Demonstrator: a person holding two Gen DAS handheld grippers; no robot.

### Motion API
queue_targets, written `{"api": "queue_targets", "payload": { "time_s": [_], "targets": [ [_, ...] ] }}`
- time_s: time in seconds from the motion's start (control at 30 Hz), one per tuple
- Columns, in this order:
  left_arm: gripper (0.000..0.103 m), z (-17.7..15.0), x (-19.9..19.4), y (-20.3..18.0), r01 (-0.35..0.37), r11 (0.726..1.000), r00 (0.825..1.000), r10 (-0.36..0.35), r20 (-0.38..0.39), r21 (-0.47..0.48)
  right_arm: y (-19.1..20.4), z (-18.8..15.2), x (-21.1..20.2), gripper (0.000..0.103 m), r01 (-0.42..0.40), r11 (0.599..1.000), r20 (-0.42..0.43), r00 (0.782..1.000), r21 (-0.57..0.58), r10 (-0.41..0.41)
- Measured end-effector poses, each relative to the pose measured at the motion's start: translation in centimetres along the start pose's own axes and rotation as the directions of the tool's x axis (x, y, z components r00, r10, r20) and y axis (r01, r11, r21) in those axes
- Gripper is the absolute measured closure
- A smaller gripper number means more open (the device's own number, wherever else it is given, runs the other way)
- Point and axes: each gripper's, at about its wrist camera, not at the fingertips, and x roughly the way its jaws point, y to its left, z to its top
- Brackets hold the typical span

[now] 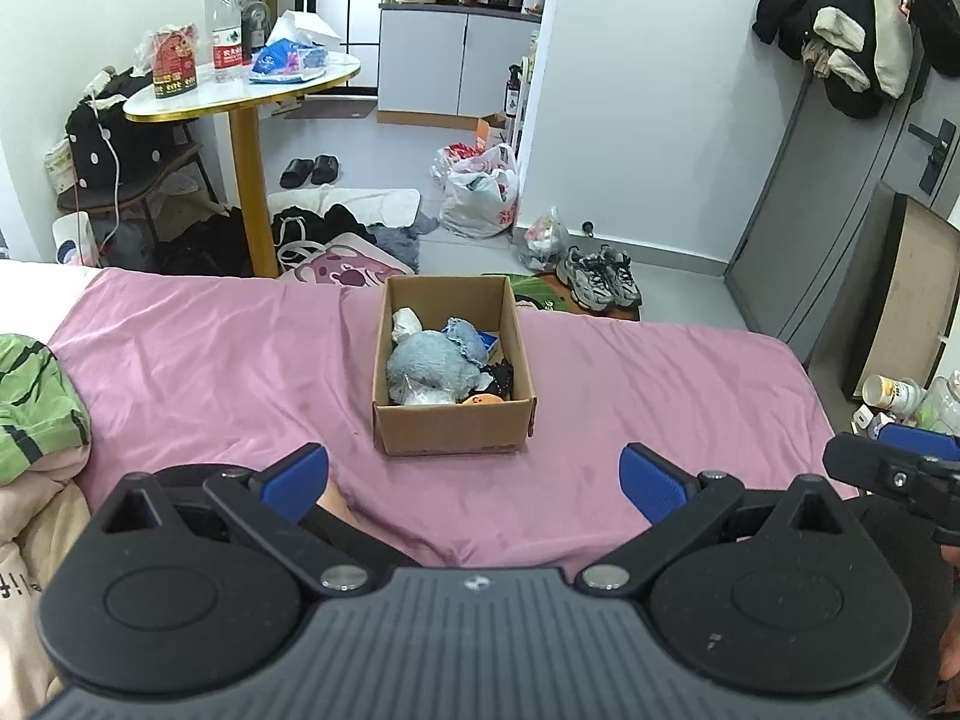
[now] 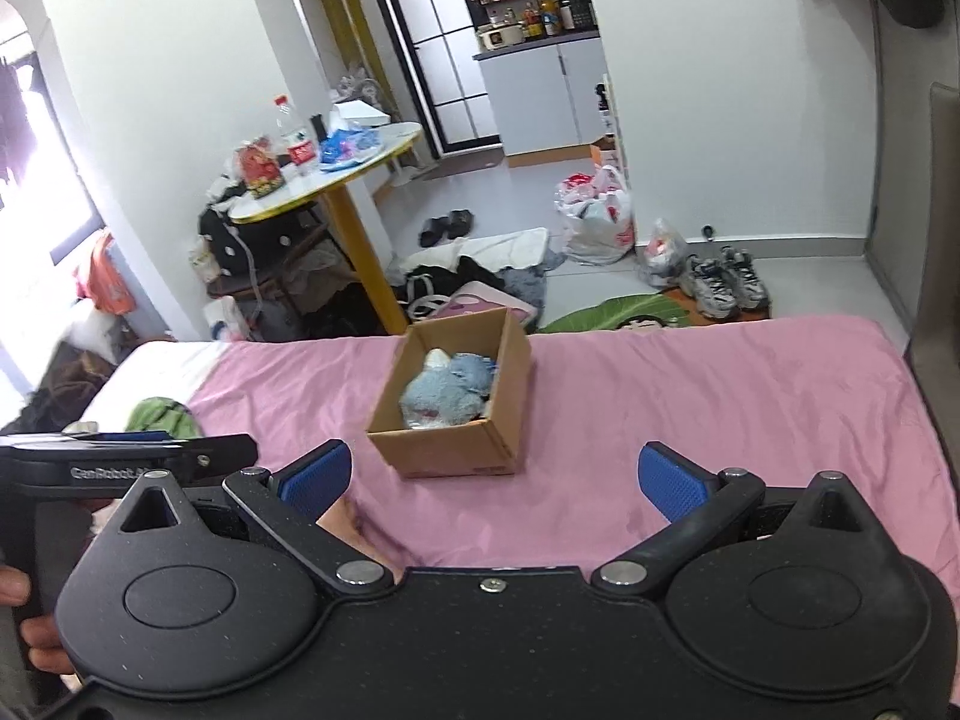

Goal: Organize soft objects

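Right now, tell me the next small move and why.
Probably ease the left gripper forward toward the cardboard box. Both it and the right gripper are open and empty, and the blue plush and other soft things already lie in the box on the pink sheet.

The left tool (image 1: 474, 483) hangs spread wide before the cardboard box (image 1: 454, 426) of soft toys (image 1: 429, 369).

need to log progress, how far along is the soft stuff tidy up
Looks nearly done. The cardboard box on the pink sheet already holds a blue plush, a denim piece and other small soft items. Nothing is in hand: the left gripper and right gripper are both open and empty. The sheet around the box shows no loose items; only the green fabric at the bed edge remains.
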Motion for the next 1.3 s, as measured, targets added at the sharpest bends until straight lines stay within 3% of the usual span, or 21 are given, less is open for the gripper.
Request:
{"api": "queue_targets", "payload": {
  "time_s": [0.5, 1.3],
  "targets": [
    [0.001, -0.7, -3.1, -1.1, -0.017, 0.999, 0.998, 0.015, 0.059, 0.030, 0.2, -0.6, -1.6, 0.000, -0.017, 1.000, 0.001, 1.000, -0.015, 0.017],
    [0.001, -1.1, -4.4, -2.0, -0.019, 0.999, 0.997, 0.015, 0.075, 0.048, 0.9, -1.1, -1.9, 0.000, -0.012, 0.999, -0.007, 1.000, -0.033, 0.012]
  ]
}}
